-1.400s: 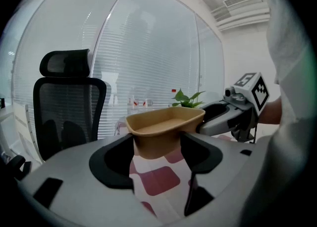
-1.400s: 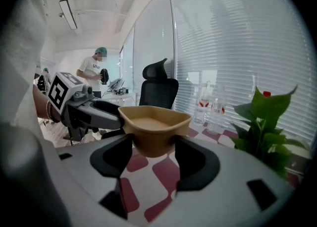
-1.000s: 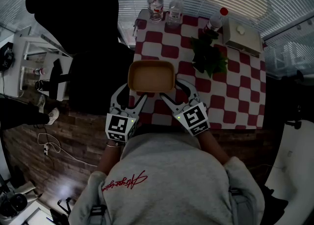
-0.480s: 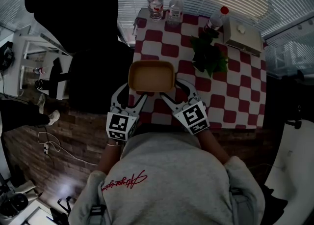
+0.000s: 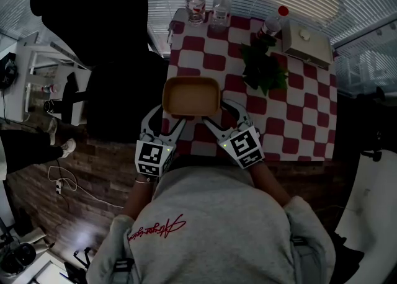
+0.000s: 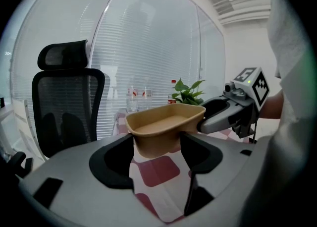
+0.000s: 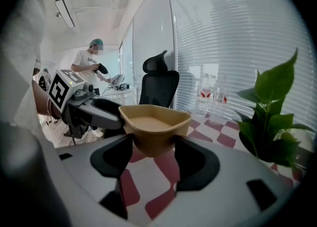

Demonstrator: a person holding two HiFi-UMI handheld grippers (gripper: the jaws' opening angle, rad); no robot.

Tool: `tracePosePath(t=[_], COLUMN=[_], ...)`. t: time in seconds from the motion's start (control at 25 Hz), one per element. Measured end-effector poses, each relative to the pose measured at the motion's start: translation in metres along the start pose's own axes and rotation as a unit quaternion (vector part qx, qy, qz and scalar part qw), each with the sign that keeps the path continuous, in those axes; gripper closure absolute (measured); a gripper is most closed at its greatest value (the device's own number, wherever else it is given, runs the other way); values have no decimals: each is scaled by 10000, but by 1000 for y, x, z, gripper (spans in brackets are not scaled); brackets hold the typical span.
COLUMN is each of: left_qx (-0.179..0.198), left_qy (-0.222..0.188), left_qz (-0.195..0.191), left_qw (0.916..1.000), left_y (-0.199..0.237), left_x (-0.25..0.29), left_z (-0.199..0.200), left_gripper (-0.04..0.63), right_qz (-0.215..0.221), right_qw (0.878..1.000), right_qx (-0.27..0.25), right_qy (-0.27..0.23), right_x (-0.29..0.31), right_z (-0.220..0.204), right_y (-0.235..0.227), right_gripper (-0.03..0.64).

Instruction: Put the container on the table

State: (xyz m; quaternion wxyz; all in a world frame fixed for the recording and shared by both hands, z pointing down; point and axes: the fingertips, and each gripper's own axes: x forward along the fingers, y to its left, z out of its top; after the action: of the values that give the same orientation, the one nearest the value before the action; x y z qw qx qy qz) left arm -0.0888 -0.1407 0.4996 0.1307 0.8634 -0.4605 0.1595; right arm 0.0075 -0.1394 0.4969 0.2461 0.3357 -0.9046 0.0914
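An empty tan container (image 5: 191,95) hangs just over the near left part of the red-and-white checked table (image 5: 298,121). Both grippers hold it. My left gripper (image 5: 167,117) is shut on its near left corner, and my right gripper (image 5: 221,114) is shut on its near right corner. In the left gripper view the container (image 6: 166,124) sits between the dark pads of my left gripper (image 6: 157,146), and the right gripper (image 6: 228,114) grips its far side. In the right gripper view the container (image 7: 154,122) fills the gap of my right gripper (image 7: 154,149), with the left gripper (image 7: 94,109) at its left.
A potted green plant (image 5: 263,69) stands mid-table, with two clear bottles (image 5: 208,10), a red-capped bottle (image 5: 273,25) and a pale box (image 5: 307,47) at the far edge. A black office chair (image 5: 105,41) is left of the table. A person (image 7: 91,70) stands in the background.
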Motion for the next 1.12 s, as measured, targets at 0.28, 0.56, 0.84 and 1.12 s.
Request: tracePosePath(t=[0.28, 0.56, 0.84, 1.12], left_qx=[-38, -43, -61, -57], left_qy=[91, 179, 249, 342], left_qz=[-10, -7, -30, -36], left_qw=[10000, 9998, 9997, 9994], left_y=[-1, -1, -2, -2], left_x=[1, 1, 2, 3], left_z=[-7, -13, -20, -27], left_gripper=[290, 290, 291, 290], right_qz=[28, 65, 101, 140], right_qw=[10000, 9999, 9997, 9995], right_qx=[8, 11, 39, 66], right_qy=[73, 140, 210, 288], right_x=[1, 3, 5, 7], right_z=[-6, -11, -18, -24], right_y=[2, 3, 5, 8], right_gripper=[345, 347, 347, 348])
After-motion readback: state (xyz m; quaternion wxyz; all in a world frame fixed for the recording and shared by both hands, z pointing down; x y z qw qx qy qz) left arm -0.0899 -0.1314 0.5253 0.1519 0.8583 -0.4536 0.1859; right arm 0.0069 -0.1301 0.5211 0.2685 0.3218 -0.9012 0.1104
